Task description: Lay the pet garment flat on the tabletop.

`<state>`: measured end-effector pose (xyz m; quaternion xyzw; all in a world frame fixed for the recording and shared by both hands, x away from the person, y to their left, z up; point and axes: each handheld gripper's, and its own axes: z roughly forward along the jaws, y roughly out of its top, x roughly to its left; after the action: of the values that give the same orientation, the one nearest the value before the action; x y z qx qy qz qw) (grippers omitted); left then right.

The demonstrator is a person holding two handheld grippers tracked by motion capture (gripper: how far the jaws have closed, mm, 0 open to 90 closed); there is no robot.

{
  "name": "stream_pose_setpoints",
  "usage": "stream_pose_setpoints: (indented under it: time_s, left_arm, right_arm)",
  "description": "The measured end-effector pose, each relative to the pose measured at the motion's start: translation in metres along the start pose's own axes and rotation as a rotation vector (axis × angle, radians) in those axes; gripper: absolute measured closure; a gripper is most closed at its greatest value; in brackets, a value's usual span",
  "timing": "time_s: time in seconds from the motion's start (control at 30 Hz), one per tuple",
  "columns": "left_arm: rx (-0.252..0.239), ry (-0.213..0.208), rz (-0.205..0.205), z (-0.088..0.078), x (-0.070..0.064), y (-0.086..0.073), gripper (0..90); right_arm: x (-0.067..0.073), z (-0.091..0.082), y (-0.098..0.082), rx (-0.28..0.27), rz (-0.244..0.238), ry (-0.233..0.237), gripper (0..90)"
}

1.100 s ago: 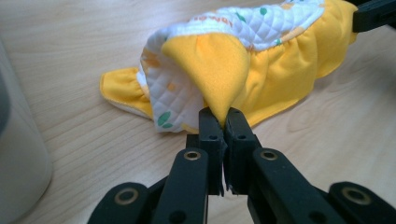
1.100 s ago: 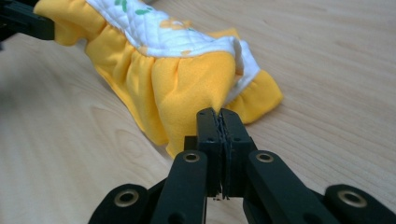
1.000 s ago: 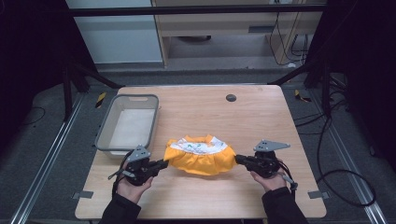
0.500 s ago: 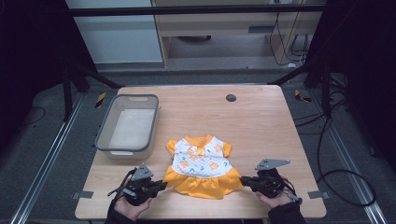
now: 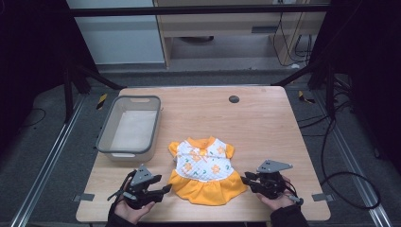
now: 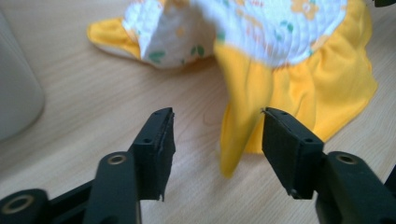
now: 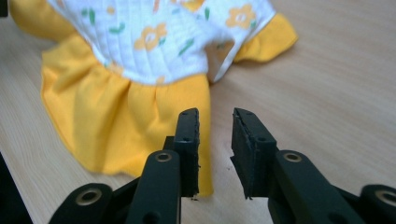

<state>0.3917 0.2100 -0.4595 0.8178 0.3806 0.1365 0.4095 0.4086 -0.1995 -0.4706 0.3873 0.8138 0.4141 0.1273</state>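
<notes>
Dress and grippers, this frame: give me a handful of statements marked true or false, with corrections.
1. The dress lies spread flat on the table. True.
2. The left gripper is clamped on the skirt. False: its jaws stand open, having just been opening, with the hem loose between them.
3. The bin sits left of the dress. True.
4. The dress is blue. False: white floral top, orange-yellow skirt.
5. The right gripper is open beside the skirt's edge. True.
</notes>
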Motion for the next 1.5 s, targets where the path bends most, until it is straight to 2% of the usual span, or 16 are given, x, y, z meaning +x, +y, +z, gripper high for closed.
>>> stream_pose_setpoints:
  time_s: [0.07,0.1,0.13,0.3,0.33,0.4,0.5,0.67,0.8,0.87,0.93,1.03,1.1,1.2,1.27,1.5]
  left_arm:
    - [-0.025,0.005,-0.003,-0.003,0.000,0.003,40.5]
    - [-0.025,0.005,-0.003,-0.003,0.000,0.003,40.0]
    - [-0.043,0.011,-0.007,-0.004,0.002,0.006,39.8]
    - [-0.071,0.048,0.007,-0.005,0.009,0.019,39.6]
    - [-0.087,0.063,0.009,-0.005,0.013,0.026,39.6]
    - [-0.099,0.073,0.010,-0.004,0.016,0.031,40.0]
    - [-0.133,0.095,0.002,0.002,0.026,0.051,40.3]
    - [-0.137,0.105,0.004,0.020,0.037,0.075,41.4]
    - [-0.106,0.128,0.026,0.041,0.041,0.087,42.6]
    - [-0.071,0.140,0.037,0.052,0.045,0.091,43.2]
    - [-0.046,0.153,0.033,0.065,0.049,0.094,43.7]
    - [0.004,0.166,0.022,0.083,0.052,0.096,43.3]
    - [0.027,0.161,0.008,0.093,0.054,0.095,43.4]
    - [0.078,0.175,0.025,0.107,0.056,0.092,44.1]
    - [0.105,0.174,0.015,0.114,0.057,0.089,44.1]
    - [0.127,0.164,-0.018,0.126,0.062,0.077,47.2]
  right_arm:
    - [-0.001,-0.004,0.002,-0.036,0.008,0.000,69.0]
    - [-0.001,-0.004,0.002,-0.036,0.008,0.000,69.0]
    - [-0.002,-0.006,0.006,-0.069,0.010,-0.011,66.2]
    - [-0.006,-0.007,0.015,-0.111,0.013,-0.032,60.9]
    - [-0.008,-0.008,0.021,-0.140,0.009,-0.046,59.7]
    - [-0.009,-0.007,0.023,-0.145,0.009,-0.046,58.7]
    - [-0.015,-0.004,0.035,-0.167,0.015,-0.055,56.4]
    - [-0.024,0.008,0.053,-0.204,0.040,-0.087,54.9]
    - [-0.029,0.023,0.063,-0.187,0.036,-0.100,53.0]
    - [-0.032,0.030,0.068,-0.179,0.037,-0.102,52.3]
    - [-0.036,0.039,0.073,-0.177,0.037,-0.104,52.1]
    - [-0.041,0.055,0.076,-0.142,0.039,-0.111,52.5]
    - [-0.044,0.067,0.075,-0.112,0.043,-0.123,53.3]
    - [-0.048,0.082,0.072,-0.065,0.048,-0.130,53.7]
    - [-0.050,0.091,0.069,-0.036,0.049,-0.134,53.3]
    - [-0.050,0.110,0.059,0.031,0.028,-0.132,52.6]
